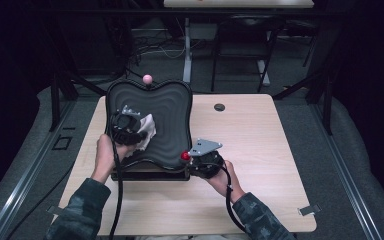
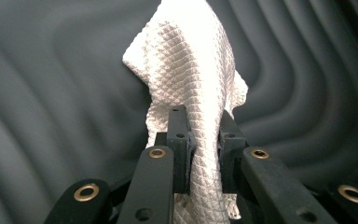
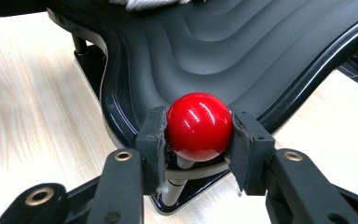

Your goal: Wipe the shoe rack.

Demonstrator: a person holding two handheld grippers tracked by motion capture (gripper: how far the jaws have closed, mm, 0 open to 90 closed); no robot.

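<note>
Desk [image 1: 260, 150]: pale wood-grain laminate, flat, matt; one small dark round plug [image 1: 219, 107] near its far edge.

Black board [image 1: 167, 125]: sits on the desk's left half on a low dark base. Wavy outline, surface moulded in concentric ripples, glossy rim. Looks like rigid plastic; I judge it stiff but free to tilt on its base, so I brace it while I wipe. Pink knob [image 1: 147, 78] at its far edge.

Right tool [image 3: 199, 128]: my jaws are closed around the red ball [image 3: 199, 125] at the board's near right corner, pads touching both sides. Ball is hard, shiny, round, on a short stem; slippery, I judge, so the grip belongs across its widest part, as now.

Left tool [image 2: 204, 140]: jaws pinched together on the white cloth [image 2: 191, 74], a fold trapped between the pads. The cloth hangs forward over the board's left part, against the ripples.

Cloth: quilted diamond weave, soft, limp, light. It will bunch and drag rather than slide; best held by a gathered fold, not a single edge, or it pulls free in the grooves
</note>
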